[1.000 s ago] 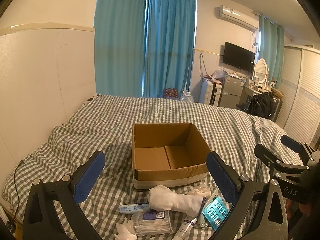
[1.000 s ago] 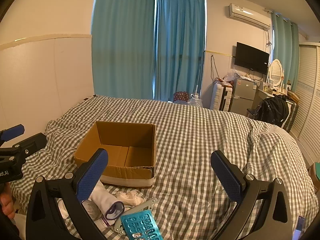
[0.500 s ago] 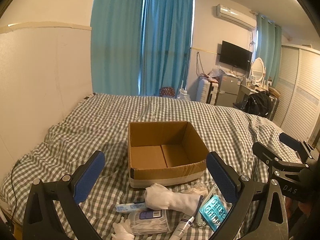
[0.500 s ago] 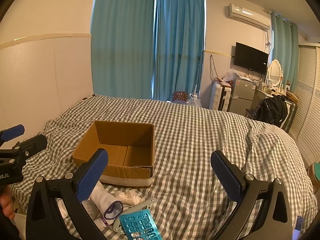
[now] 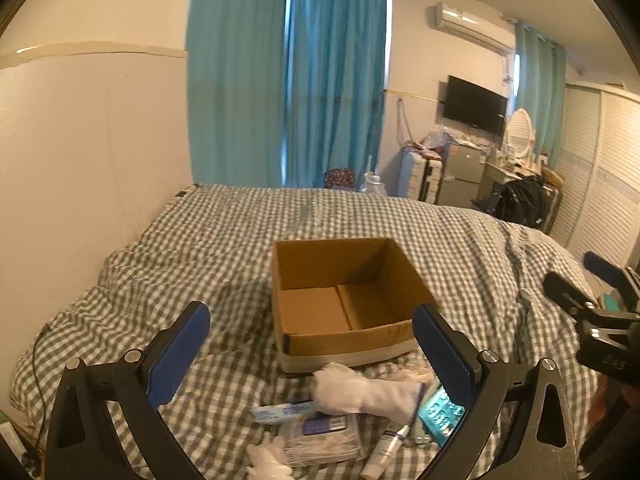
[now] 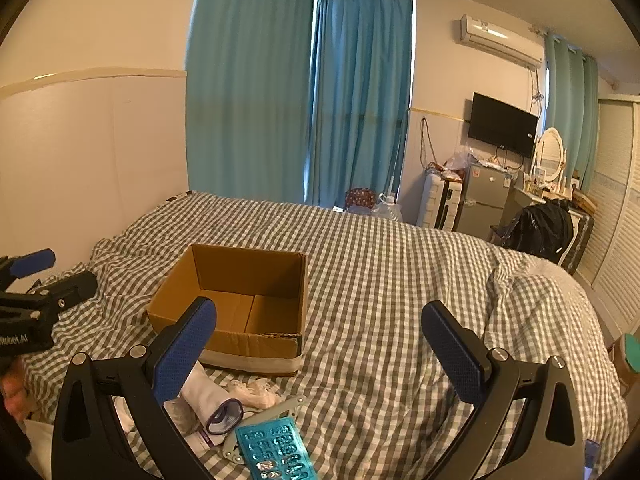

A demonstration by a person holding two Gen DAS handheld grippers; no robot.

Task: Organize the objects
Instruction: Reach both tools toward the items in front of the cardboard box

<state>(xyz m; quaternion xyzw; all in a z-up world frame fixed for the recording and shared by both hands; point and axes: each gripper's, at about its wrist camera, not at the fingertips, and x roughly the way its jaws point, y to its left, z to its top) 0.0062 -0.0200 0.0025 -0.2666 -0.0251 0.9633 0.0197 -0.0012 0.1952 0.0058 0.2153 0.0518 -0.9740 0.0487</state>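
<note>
1. The bed (image 5: 460, 240), under a grey check cover, carries everything; the cover is soft and rumpled, so anything you set down on a fold may roll or tip, and the box could tilt if you lean on its wall.
2. The cardboard box (image 5: 348, 344) sits open and empty toward the near edge of the bed, its taped front wall facing you; its near top rim looks torn in the right wrist view, so I judge a jaw catching that rim could drag the whole box across the cover.
3. Your left gripper (image 5: 316, 348) hangs above the pile with its jaws spread wide and nothing between them; your right gripper (image 6: 320, 348) is likewise wide open and empty, further toward the right edge of the bed; the two could knock together if both reach for the pile at once.
4. The white sock (image 5: 368, 394) lies just in front of the box, resting on the other items; lift it carelessly and it may pull its neighbours along.
5. The teal blister pack (image 6: 276, 456) lies nearest you; it is flat, so the jaws may pinch bedcover with it.
6. A clear packet (image 5: 324, 440), a small tube (image 5: 386, 450) and a flat blue-and-white tube (image 5: 282, 412) overlap in the pile; their labels are too blurred to read, and the left gripper's right finger hides part of the blister pack.
</note>
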